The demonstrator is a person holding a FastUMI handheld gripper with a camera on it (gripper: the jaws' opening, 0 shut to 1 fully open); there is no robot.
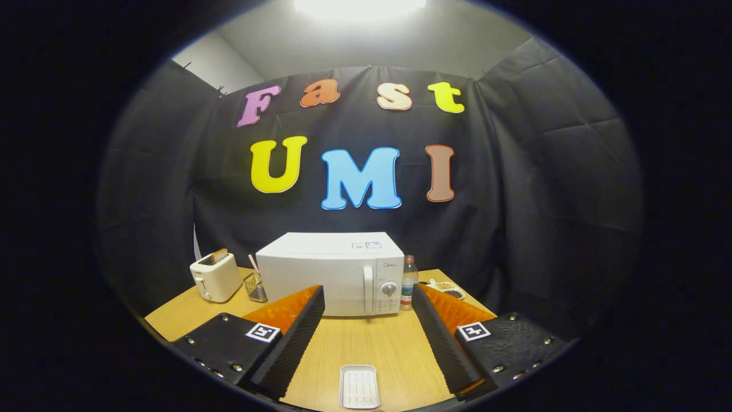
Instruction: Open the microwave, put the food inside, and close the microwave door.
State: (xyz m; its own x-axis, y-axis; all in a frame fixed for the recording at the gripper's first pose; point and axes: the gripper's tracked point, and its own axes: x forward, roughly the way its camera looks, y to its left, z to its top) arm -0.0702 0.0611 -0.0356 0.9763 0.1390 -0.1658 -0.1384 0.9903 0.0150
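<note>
A white microwave (337,273) stands at the back of the wooden table (366,343), its door shut, with a vertical handle (368,297) and a dial at its right side. A small white rectangular tray (358,387) lies on the table near the front, between the bases of my fingers; what it holds I cannot make out. My gripper (367,300) is open, held well back from the microwave, with nothing between its fingers.
A cream toaster (215,276) with a slice in it stands left of the microwave, a wire holder (255,286) beside it. Right of the microwave are a clear bottle (409,282) and a small dish (448,289).
</note>
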